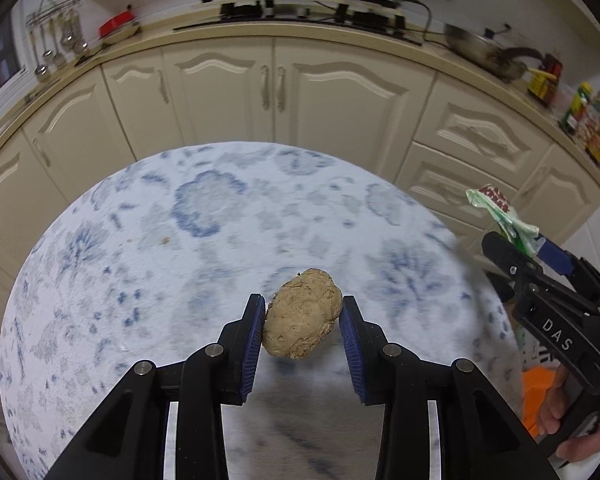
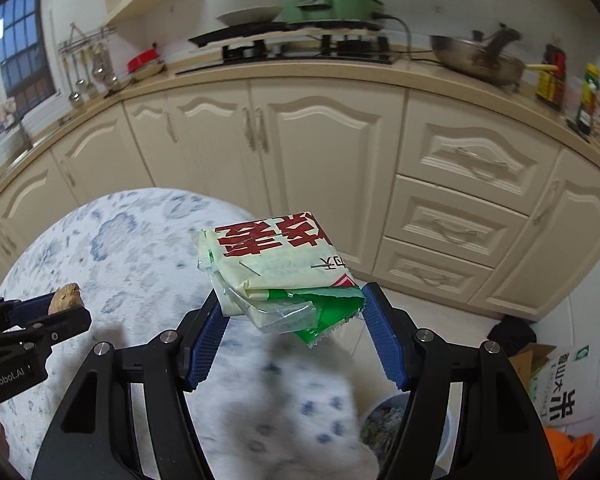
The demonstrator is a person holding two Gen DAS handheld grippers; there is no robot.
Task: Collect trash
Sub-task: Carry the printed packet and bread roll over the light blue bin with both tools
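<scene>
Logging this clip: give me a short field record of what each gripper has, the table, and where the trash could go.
left gripper: shut on a brown crumpled lump, lifted off the table
right gripper: shut on a folded food wrapper, white and green with red print
table: round, blue-and-white floral cloth; no other trash seen on it
bin: on the floor at lower right of the right wrist view, partly hidden by the gripper, scraps inside
background: cream kitchen cabinets, stove and pans on the counter
</scene>
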